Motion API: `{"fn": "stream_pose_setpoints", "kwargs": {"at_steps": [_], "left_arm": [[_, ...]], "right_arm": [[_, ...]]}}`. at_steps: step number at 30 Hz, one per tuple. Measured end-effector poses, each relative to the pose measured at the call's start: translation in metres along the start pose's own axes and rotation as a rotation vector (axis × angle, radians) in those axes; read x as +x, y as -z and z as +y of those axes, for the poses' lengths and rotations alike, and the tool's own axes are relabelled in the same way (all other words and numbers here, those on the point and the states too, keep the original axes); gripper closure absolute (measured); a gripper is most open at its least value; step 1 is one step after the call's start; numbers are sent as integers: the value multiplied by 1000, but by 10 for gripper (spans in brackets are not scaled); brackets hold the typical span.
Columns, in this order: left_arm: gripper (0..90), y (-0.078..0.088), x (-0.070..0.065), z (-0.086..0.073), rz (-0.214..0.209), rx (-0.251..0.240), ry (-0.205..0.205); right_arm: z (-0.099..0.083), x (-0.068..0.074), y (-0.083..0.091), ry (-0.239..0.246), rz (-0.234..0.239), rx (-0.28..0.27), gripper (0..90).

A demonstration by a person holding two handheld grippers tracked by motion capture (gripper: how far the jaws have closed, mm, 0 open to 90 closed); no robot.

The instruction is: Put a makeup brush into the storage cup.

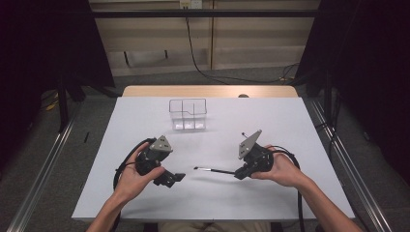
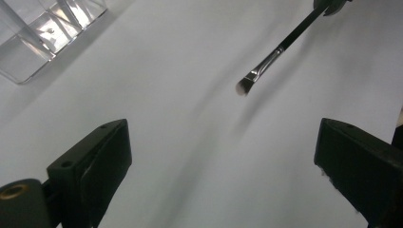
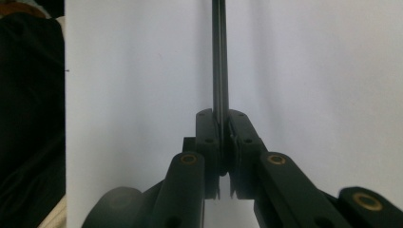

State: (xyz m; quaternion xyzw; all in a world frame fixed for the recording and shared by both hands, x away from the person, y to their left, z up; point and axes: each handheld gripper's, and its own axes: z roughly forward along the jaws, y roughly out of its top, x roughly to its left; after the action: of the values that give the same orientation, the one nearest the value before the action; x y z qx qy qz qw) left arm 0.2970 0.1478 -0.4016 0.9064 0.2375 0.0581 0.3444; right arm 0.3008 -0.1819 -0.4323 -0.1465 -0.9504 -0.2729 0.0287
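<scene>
1. The right claw (image 1: 240,172) is pinched tight on the handle end of a slim makeup brush (image 1: 215,170). The brush sticks out roughly level toward the left claw (image 1: 175,177), just above the white surface (image 1: 290,125), near the middle of its front half.
2. In the right gripper view the black handle (image 3: 219,61) runs straight out from between the closed jaws.
3. The left claw stands spread wide with nothing between its jaws. In the left gripper view the bristle tip (image 2: 245,86) hangs ahead of the gap, apart from both jaws.
4. The brush looks very light, thin and stiff along the handle, with a smooth lacquered shaft that may slip or twist in a grip. The bristles are soft and easily bent, so they are no place to hold.
5. A second grip would best land on the metal ferrule (image 2: 266,64) or the shaft just behind it.
6. A clear divided organiser (image 1: 188,115) sits toward the far side, well apart from both claws. Its walls are thin and hard to see.
7. The surface between is bare, leaving free room. Its front edge lies close to the person's forearms.
</scene>
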Motion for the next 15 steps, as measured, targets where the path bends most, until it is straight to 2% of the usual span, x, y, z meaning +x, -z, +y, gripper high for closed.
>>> {"fn": "stream_pose_setpoints", "kwargs": {"at_steps": [7, 11, 15], "left_arm": [[60, 2, 1, -5, 6, -31, 24], [55, 1, -2, -7, 8, -43, 14], [56, 2, -3, -5, 10, -81, 28]], "right_arm": [[-14, -3, -1, -64, 6, -102, 844], [-18, -4, -1, -84, 19, -166, 844], [-19, -4, -1, -94, -9, -236, 844]]}}
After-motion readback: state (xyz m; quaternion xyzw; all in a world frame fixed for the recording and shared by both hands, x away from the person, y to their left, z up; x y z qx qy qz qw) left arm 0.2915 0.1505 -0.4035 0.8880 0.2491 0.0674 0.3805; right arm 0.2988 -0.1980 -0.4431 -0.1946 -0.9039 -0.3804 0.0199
